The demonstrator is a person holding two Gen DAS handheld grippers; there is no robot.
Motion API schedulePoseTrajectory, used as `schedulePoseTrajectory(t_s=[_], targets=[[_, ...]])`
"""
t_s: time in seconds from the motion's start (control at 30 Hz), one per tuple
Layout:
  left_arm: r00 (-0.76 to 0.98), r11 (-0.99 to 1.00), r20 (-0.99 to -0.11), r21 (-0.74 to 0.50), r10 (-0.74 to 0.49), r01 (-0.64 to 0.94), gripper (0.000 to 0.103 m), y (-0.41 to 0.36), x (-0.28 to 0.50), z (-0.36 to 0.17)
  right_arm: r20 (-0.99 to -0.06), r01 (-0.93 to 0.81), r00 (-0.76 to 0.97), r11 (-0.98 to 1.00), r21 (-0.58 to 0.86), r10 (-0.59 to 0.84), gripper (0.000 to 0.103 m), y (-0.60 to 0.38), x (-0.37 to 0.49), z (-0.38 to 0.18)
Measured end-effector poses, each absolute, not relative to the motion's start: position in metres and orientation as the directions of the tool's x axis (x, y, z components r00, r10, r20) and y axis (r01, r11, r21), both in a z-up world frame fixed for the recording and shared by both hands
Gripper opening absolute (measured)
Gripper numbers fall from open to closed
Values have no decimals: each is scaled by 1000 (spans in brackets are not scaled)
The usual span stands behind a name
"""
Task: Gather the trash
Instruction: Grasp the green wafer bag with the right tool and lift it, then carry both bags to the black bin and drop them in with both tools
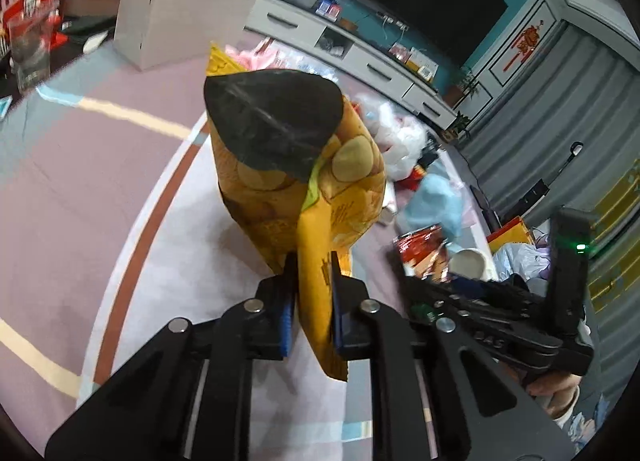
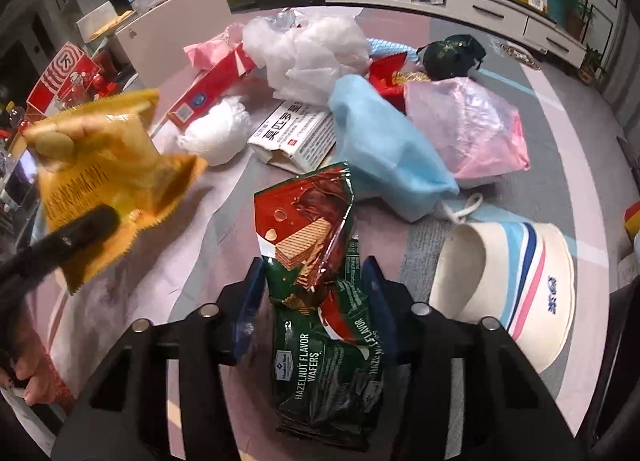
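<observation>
My left gripper (image 1: 314, 265) is shut on a yellow chip bag (image 1: 304, 177) and holds it up above the carpet; the bag also shows at the left of the right wrist view (image 2: 104, 165). My right gripper (image 2: 314, 273) is closed on a green and red hazelnut wafer wrapper (image 2: 320, 301) that lies between its blue pads, low over the carpet. The right gripper's body shows in the left wrist view (image 1: 500, 321). More trash lies beyond: a white paper cup (image 2: 516, 285), a blue bag (image 2: 384, 153), a pink plastic bag (image 2: 468, 125) and a white box (image 2: 296, 133).
White plastic bags (image 2: 308, 49), a red carton (image 2: 212, 85), a dark green pouch (image 2: 452, 55) and a white cardboard box (image 1: 180, 17) lie on the carpet. A white TV cabinet (image 2: 460, 1) runs along the far wall. Clutter stands at the far left (image 1: 28, 21).
</observation>
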State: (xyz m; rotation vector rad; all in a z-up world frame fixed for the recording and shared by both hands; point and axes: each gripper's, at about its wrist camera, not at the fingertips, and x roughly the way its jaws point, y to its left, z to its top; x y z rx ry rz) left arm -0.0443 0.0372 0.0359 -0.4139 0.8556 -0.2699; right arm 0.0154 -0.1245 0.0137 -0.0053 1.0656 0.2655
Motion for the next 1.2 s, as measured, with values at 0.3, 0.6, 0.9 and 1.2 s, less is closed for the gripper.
schedulePoseTrajectory(t_s=[0.3,0.6,0.9,1.2], targets=[[694,909,-618,-394,-370,134,16,9,-64,83,-773,-222,560,953,206,298,28,-149,-12,64],[673,907,-609,-315,-419,279,16,-75,-73,113,-673,-23,730,988,150,119,28,-237,-52,120],[583,849,-630,-272,-513,453,16,-196,-74,115,-625,294,774,931,214,-100,28,-358,-96,140],[438,758,-680,-275,-588,591,16,-306,-74,96,-673,519,719,778,352,-175,29,-456,-147,117]])
